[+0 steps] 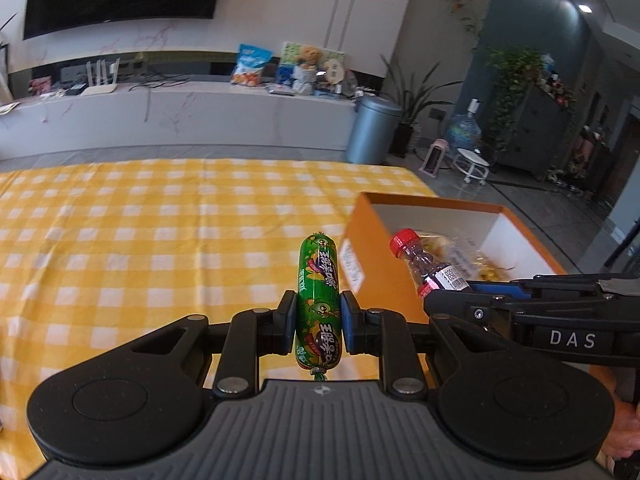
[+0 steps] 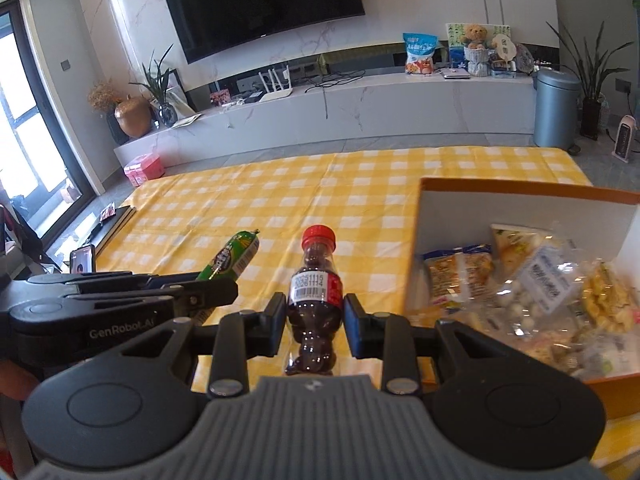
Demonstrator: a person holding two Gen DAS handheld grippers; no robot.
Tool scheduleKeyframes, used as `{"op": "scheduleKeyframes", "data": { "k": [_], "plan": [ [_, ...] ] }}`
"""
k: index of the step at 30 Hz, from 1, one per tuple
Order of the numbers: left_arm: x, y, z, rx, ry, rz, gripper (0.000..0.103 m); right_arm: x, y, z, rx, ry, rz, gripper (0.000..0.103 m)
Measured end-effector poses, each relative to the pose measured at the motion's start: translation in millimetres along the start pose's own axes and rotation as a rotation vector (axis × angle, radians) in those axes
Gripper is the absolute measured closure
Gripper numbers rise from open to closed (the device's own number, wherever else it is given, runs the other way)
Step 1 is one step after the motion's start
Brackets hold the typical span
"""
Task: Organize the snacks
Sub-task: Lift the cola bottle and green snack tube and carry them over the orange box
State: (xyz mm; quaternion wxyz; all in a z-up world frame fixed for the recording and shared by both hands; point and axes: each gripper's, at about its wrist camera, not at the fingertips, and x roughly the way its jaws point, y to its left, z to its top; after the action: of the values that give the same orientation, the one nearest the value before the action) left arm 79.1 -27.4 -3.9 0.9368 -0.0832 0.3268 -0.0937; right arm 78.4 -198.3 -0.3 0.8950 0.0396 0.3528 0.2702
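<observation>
My left gripper [image 1: 319,322] is shut on a green sausage stick [image 1: 318,296], held above the yellow checked tablecloth [image 1: 160,240]. My right gripper [image 2: 316,322] is shut on a small dark cola bottle [image 2: 316,300] with a red cap. The bottle also shows in the left wrist view [image 1: 426,262], beside the orange box [image 1: 376,256]. The sausage shows in the right wrist view [image 2: 234,256], left of the bottle. The orange box [image 2: 520,192] holds several snack packets [image 2: 520,280] and stands to the right of both grippers.
The table's far edge meets a grey floor. Beyond stand a white TV console [image 2: 360,108], a grey bin [image 2: 556,108] and plants. A phone [image 2: 82,260] and a dark book [image 2: 112,224] lie off the table's left edge.
</observation>
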Motion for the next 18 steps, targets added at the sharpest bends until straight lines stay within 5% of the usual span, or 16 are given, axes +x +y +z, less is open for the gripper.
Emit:
{"op": "scheduleKeyframes", "data": {
  "k": [18],
  "plan": [
    [71, -118, 50, 0.225, 0.065, -0.246, 0.078, -68, -121, 25, 0.025, -0.025, -0.239, 0.074]
  ]
}}
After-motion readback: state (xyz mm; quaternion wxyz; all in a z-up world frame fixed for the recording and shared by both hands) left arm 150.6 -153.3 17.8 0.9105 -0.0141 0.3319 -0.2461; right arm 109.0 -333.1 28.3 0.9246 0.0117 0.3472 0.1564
